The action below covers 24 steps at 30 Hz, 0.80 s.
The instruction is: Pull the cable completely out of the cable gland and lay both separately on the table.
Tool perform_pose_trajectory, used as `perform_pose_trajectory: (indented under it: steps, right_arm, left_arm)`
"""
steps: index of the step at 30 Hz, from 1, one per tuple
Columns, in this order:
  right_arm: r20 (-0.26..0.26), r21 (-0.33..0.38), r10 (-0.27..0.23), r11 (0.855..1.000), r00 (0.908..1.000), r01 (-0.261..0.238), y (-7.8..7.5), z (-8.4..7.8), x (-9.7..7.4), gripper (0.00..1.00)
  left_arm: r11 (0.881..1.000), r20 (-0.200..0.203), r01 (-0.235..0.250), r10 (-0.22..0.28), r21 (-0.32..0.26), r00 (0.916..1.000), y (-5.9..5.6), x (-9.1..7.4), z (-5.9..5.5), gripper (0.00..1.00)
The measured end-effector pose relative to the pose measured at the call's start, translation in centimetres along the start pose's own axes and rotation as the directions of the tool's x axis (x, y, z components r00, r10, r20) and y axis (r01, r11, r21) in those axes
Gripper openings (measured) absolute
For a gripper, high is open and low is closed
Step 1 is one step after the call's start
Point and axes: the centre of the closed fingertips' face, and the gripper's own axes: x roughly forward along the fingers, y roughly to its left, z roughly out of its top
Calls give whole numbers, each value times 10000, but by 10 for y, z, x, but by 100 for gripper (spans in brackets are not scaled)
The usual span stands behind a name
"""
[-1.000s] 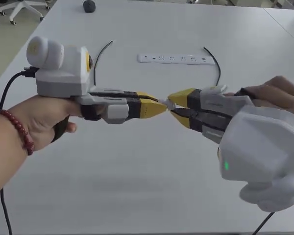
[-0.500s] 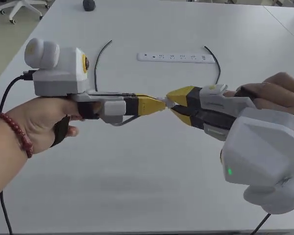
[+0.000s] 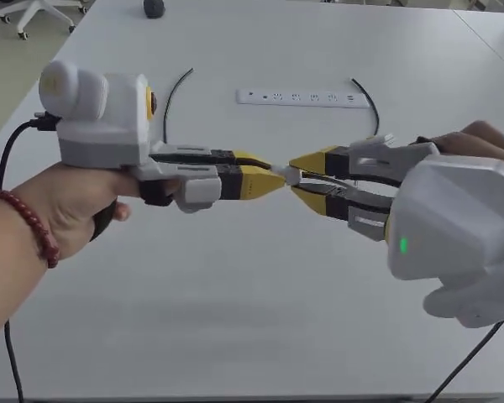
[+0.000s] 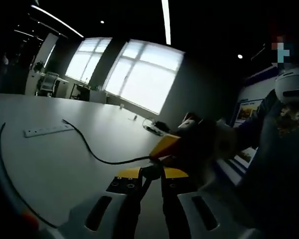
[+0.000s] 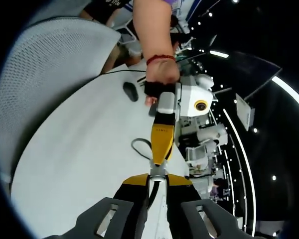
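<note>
Looking down from the head view, we are seeing the cable gland (image 3: pixel 286 175) as a small white piece, hardly wider than the jaw tips around it. It is hanging in the air above the white table (image 3: pixel 235 302), on our side of the power strip (image 3: pixel 302 99) and the two black cords (image 3: pixel 165 117) lying near it. The left gripper (image 3: pixel 273 178) is pointing at it from the left and the right gripper (image 3: pixel 296 177) from the right, so the yellow tips are meeting nose to nose on it.

The right gripper view is adding the cable (image 5: pixel 134 144), a thin dark strand looping out just beside the left gripper's yellow jaw, close to the gland. That view is also showing the white piece at the very end of the right gripper's pads (image 5: pixel 134 181), with a narrow dark gap between them. The left gripper view is dim and backlit, and there we are making out only a dark rounded lump between that gripper's own tips.

Both grippers are clenching, the left on one end of the gland and the right on the other. We are unable to tell whether either pair is also biting the cable, or how far the cable is sitting inside the gland.
</note>
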Motion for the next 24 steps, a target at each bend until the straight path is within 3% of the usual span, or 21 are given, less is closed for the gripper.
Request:
perform_pose_trajectory:
  steps: [4, 7, 13, 14, 15, 16, 17, 19, 20, 21, 22, 24]
  right_arm:
    - [-86, -1570, -364, 9870, 9993, 346, -2, 2, -2, 7]
    - [-204, -2711, -546, 9614, 9983, 471, -2, 2, -3, 7]
    - [-195, -3205, -585, 9460, 9981, 492, 0, 1, -6, 6]
    - [-400, -3343, -653, 9412, 9971, 482, -2, -2, -7, 5]
    - [-332, -3275, -652, 9435, 9973, 508, -1, -3, -7, 3]
    - [-294, -2570, -449, 9657, 9986, 359, 1, -5, -9, 0]
    - [-139, -1902, -610, 9801, 9980, 573, -3, -4, -10, 0]
    - [-141, -746, -448, 9963, 9989, 436, -4, -8, -11, 1]
    - [-266, -546, -555, 9970, 9981, 540, -7, -10, -12, 1]
    - [-148, -333, -656, 9973, 9977, 651, -9, -9, -12, 2]
    - [-286, 11, -436, 9990, 9986, 436, -6, -13, -11, 3]
    - [-208, 311, -507, 9982, 9985, 513, -9, -12, -11, 6]
  left_arm:
    - [9986, 120, 117, -111, -514, 9999, -1, 0, 2, 15]
    - [9968, 202, 169, -154, -780, 9997, -1, 0, 2, 15]
    - [9951, 255, 173, -149, -977, 9996, 1, 0, 1, 15]
    - [9958, 241, 116, -94, -908, 9997, 2, -1, 0, 15]
    - [9958, 238, 57, -36, -915, 9997, 3, -2, 0, 15]
    - [9963, 228, 14, 6, -854, 9997, 3, -3, 0, 15]
    - [9991, 310, 61, -48, -419, 9995, 2, -3, 2, 15]
    - [9990, 384, 44, -27, -436, 9993, 1, -4, 5, 15]
    - [9998, 364, -179, 174, 108, 9992, 5, -4, 6, 15]
    - [9999, 365, -82, 86, -133, 9993, 3, -5, 6, 15]
    - [9999, 328, -74, 78, -111, 9994, 4, -5, 6, 15]
    - [9998, 248, -162, 160, 103, 9996, 4, -5, 4, 15]
